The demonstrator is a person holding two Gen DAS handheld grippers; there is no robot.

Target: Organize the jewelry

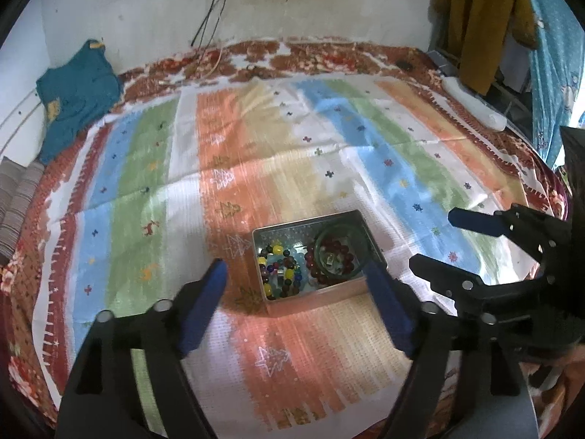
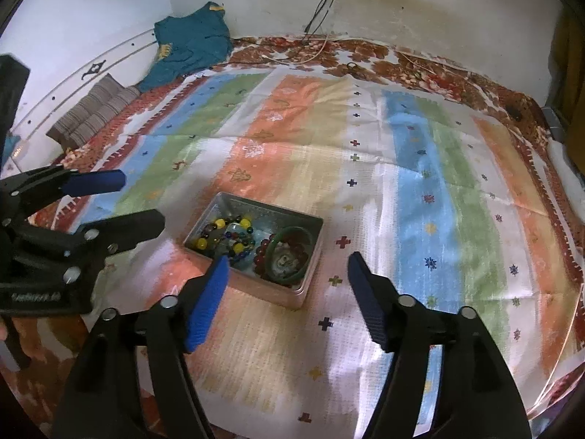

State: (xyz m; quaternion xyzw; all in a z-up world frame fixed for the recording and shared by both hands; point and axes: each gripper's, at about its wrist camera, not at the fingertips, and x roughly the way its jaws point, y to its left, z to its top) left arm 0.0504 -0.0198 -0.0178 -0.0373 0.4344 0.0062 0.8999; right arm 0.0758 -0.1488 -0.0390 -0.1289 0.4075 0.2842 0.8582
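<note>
A small open metal tin (image 1: pixel 272 232) (image 2: pixel 307 256) sits on the striped cloth. It holds a multicoloured bead bracelet (image 1: pixel 279 269) (image 2: pixel 226 236), a dark red bead bracelet (image 1: pixel 331 252) (image 2: pixel 261 250) and a green bangle (image 1: pixel 356 241) (image 2: pixel 289 236). My left gripper (image 1: pixel 296 278) is open and empty, its blue pads on either side of the tin; it also shows at the left of the right wrist view (image 2: pixel 140 201). My right gripper (image 2: pixel 289 269) is open and empty, just in front of the tin; it shows in the left wrist view (image 1: pixel 431 237) right of the tin.
The striped cloth (image 1: pixel 292 139) (image 2: pixel 420 168) covers a red floral bedspread (image 1: pixel 329 51). A teal garment (image 1: pixel 73 98) (image 2: pixel 190 47) and a folded striped cloth (image 2: pixel 91 113) lie at the back left. Cables (image 1: pixel 212 18) hang on the wall. A white object (image 1: pixel 471 102) lies far right.
</note>
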